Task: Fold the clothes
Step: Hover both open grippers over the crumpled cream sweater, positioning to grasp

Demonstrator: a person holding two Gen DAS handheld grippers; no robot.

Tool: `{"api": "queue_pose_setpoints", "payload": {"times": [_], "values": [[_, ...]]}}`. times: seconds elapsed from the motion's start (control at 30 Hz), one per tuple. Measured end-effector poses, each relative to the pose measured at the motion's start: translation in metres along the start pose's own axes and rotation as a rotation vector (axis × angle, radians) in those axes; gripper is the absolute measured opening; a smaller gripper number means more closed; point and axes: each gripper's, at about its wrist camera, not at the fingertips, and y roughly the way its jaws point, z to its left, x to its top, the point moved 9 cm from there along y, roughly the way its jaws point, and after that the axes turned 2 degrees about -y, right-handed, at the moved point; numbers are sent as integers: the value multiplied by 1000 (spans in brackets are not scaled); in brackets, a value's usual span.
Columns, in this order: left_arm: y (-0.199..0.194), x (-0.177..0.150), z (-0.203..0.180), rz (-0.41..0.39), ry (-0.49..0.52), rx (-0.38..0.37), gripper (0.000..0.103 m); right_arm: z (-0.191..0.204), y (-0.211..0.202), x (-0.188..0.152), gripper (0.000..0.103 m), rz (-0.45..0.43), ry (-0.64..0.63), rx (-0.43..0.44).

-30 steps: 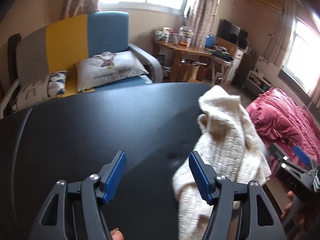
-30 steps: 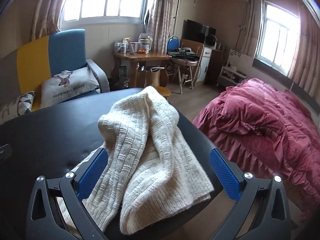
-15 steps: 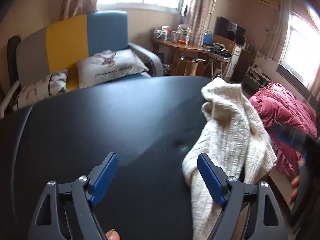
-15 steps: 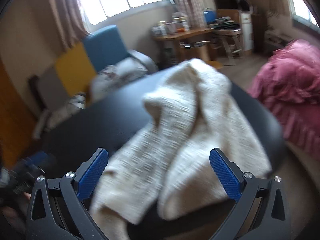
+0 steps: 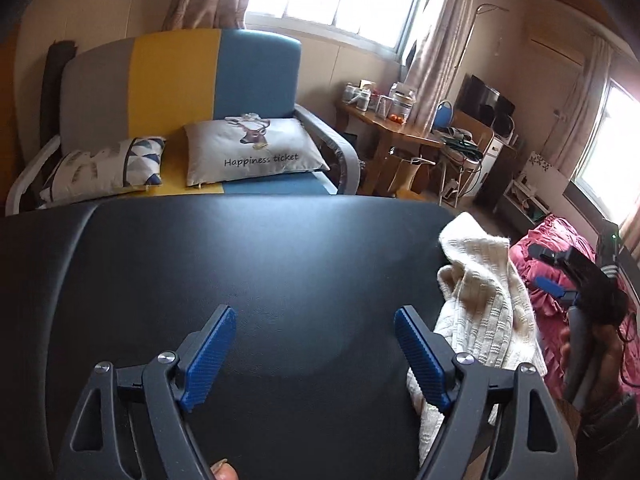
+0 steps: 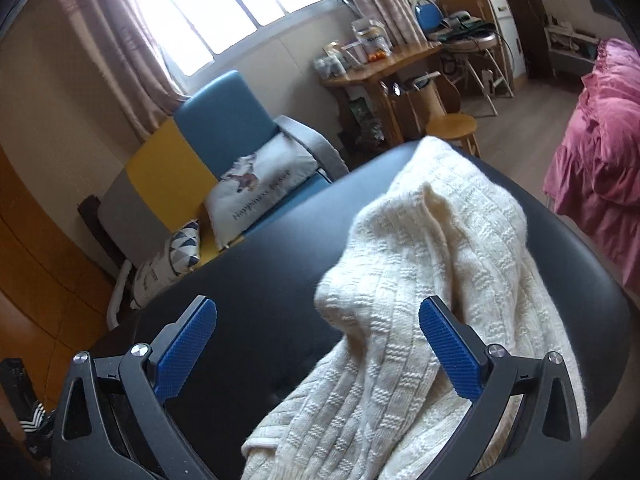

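The right gripper (image 6: 318,350) is swinging leftward since the earlier frame, the cream knit sweater (image 6: 420,300) now filling its lower right. The left gripper (image 5: 314,354) is hovering over the bare black table (image 5: 240,264). Both tongs are gaping, released. The sweater is lying bunched, unfolded; spreading seems next, needing an edge pinch
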Motion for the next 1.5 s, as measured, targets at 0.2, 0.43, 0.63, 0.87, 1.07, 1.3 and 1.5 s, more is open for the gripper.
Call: {"api": "queue_pose_setpoints", "payload": {"times": [0.2, 0.43, 0.63, 0.87, 1.07, 1.3, 1.5], "values": [[-12, 11, 33, -7, -102, 41, 83, -14, 10, 39, 103, -50, 55, 28], [-37, 34, 79, -81, -227, 141, 82, -29, 31, 41, 103, -9, 71, 52], [-91, 62, 78, -329, 5, 418, 82, -13, -28, 35, 103, -201, -294, -249], [-110, 63, 50, -460, 71, 460, 82, -21, -36, -5, 103, -143, -432, -467], [-74, 48, 22, -321, 76, 405, 82, -4, -57, -35, 103, -162, -361, -383], [-49, 17, -19, -194, 96, 324, 82, 13, -62, -59, 103, -106, -395, -491], [-44, -2, -67, -179, 208, 312, 82, 20, -66, -71, 103, -104, -375, -498]]}}
